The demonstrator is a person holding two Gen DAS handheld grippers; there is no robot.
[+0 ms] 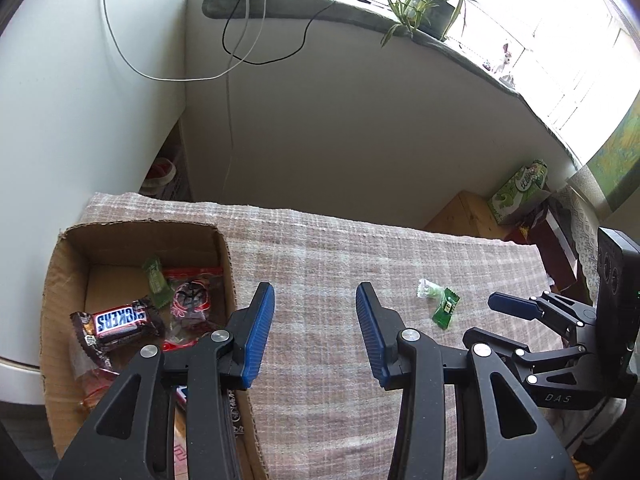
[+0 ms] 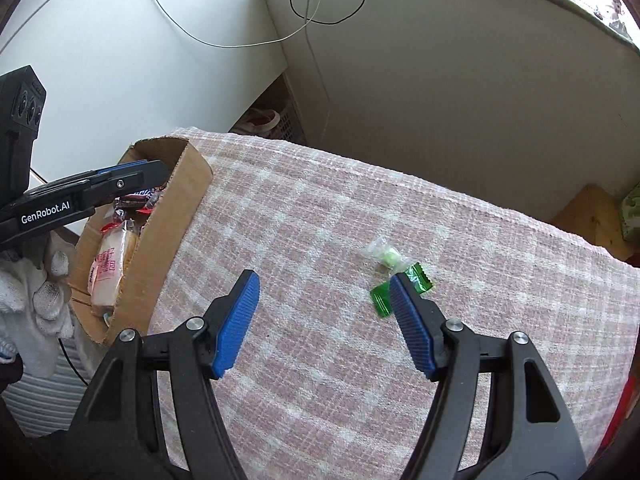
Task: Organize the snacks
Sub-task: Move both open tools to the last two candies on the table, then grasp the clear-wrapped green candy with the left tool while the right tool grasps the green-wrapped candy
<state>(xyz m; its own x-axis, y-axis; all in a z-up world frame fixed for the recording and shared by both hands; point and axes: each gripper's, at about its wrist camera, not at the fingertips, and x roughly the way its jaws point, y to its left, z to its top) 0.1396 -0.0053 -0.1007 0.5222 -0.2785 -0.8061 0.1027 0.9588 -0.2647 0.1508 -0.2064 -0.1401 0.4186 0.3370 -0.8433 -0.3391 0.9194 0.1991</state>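
Two sweets remain on the bench [image 2: 320, 240]: a green candy [image 2: 382, 298] and a clear-wrapped one [image 2: 384, 254]. The right gripper [image 2: 324, 300], fingers wide and empty, must centre over the green candy. The left gripper [image 1: 316, 320] hangs empty, half-spread, beside the box [image 1: 224, 264].

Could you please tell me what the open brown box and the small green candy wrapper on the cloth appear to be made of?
The open brown box looks like matte corrugated cardboard, its torn rim showing fluting. The small green candy wrapper seems glossy foil or plastic film, with glints and crimped ends.
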